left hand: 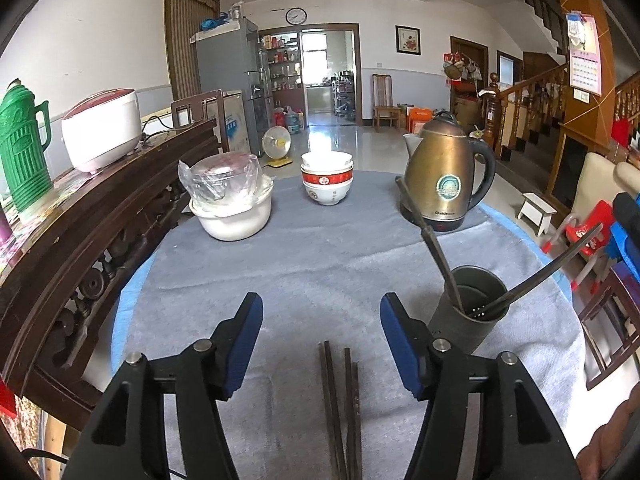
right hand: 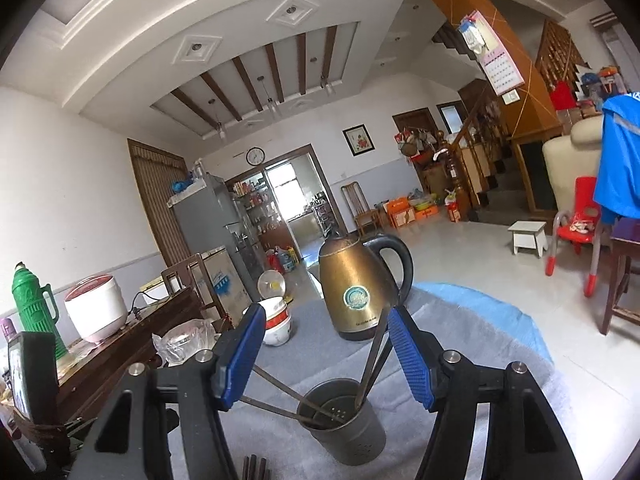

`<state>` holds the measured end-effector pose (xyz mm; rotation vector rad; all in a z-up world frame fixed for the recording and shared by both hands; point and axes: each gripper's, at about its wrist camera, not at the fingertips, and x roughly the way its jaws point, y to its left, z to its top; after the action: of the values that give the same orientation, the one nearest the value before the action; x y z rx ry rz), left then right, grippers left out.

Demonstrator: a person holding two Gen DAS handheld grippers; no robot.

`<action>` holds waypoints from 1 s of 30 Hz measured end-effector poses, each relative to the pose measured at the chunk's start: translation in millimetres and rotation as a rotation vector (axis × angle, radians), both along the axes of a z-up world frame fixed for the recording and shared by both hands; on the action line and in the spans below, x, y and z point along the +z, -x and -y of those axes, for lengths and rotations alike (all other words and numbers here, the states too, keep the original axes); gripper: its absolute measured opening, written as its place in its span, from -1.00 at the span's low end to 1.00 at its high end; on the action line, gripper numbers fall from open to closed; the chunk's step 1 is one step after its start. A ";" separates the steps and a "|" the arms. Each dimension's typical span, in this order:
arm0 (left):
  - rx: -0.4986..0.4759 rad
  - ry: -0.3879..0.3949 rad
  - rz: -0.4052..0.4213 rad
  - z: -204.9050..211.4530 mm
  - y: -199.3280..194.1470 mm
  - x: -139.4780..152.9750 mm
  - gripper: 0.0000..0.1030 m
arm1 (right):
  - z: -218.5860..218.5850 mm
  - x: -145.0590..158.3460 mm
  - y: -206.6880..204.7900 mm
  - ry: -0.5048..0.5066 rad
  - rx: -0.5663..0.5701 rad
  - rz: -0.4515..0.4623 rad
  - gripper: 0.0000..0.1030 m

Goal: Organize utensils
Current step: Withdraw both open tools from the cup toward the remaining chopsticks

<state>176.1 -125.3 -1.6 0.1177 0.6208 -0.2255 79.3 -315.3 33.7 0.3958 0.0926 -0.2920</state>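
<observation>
While several chopsticks already lean in the holder (left hand: 466, 312), we still have loose chopsticks (left hand: 340, 408) lying flat on the grey cloth (left hand: 312, 256), just in front of the left gripper (left hand: 322, 344) and beside the holder's base. The left gripper's jaws stand wide and empty, hanging over the near ends of the sticks. The right gripper (right hand: 326, 356) is also wide and empty, poised above the holder (right hand: 344, 420), with the leaning sticks between its blue pads but not pressed by them.

We judge the sticks to be light, stiff and thin, with smooth dark sides that could roll or slip out of ribbed pads. Lying close together and flat on soft cloth, they may be hard to get under; we would pinch across the bundle near its middle, squarely, so they don't scissor apart. The holder looks light enough to tip if nudged.
</observation>
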 end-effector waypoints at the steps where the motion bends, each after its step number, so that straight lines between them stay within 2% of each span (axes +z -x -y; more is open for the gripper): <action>1: 0.002 0.000 -0.002 -0.9 -0.2 -0.4 0.21 | -0.8 0.5 0.1 0.002 -0.002 0.001 0.32; 9: 0.016 -0.008 -0.006 -7.8 1.3 -3.6 0.24 | 0.4 -0.3 4.5 0.005 -0.006 -0.004 0.32; 12: 0.021 -0.011 -0.011 -10.8 1.4 -5.3 0.25 | -2.2 -1.8 7.9 0.022 0.009 -0.010 0.26; 15: 0.028 -0.015 -0.013 -13.7 0.8 -7.3 0.26 | -8.4 -3.0 8.7 0.047 0.037 -0.024 0.10; 30: 0.070 -0.015 -0.047 -36.2 -3.4 -16.6 0.27 | -46.2 -26.4 0.1 0.081 0.158 -0.117 0.10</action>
<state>179.5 -89.1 -18.2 0.1055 0.6721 -0.1559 79.1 -269.1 7.3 0.2890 0.2248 -0.1621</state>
